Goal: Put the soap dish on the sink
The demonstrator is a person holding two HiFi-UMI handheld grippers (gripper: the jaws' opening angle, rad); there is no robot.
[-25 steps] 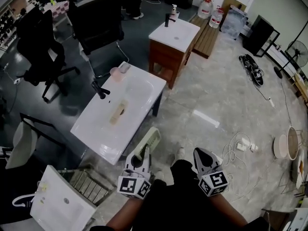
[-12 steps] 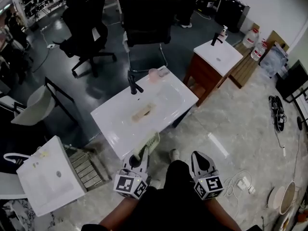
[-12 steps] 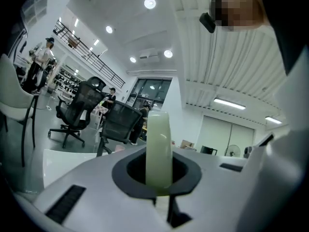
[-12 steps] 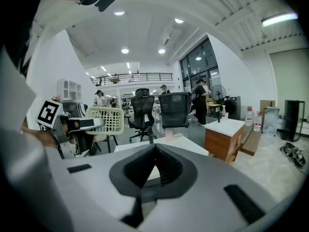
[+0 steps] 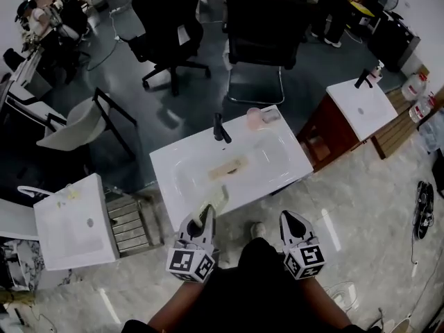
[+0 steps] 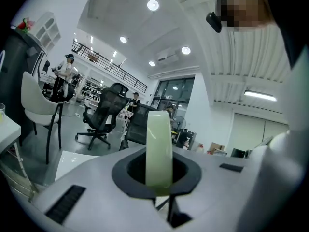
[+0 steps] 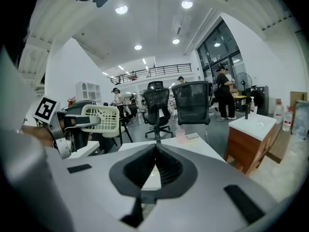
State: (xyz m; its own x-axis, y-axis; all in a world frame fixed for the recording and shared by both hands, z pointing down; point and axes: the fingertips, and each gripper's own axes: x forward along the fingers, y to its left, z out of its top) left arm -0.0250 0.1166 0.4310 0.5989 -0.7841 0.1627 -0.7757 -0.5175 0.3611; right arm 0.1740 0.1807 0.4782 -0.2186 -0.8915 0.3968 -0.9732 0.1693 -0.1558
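Pinches dish point(image 6: 159, 149) edge-on in left tongs point(image 5: 206, 211); holds right tongs point(image 5: 286, 218) pressed together, empty. Advise levelling dish, then setting it on sink's point(image 5: 288, 168) flat near-right corner, clear of tap point(image 5: 220, 127).

glossy wht sink point(image 5: 277, 171), plastic soap dish point(image 5: 219, 198)

No legible text, brand, number or sign is shown in any view. Only black-and-white square code markers point(image 5: 184, 262) are seen. One is carried on the cube of the left gripper point(image 5: 207, 214) and one on the cube of the right gripper point(image 5: 286, 218). A further face of the left gripper's cube, with the same kind of pattern, is seen at the left edge of the right gripper view. These patterns contain no letters or digits.
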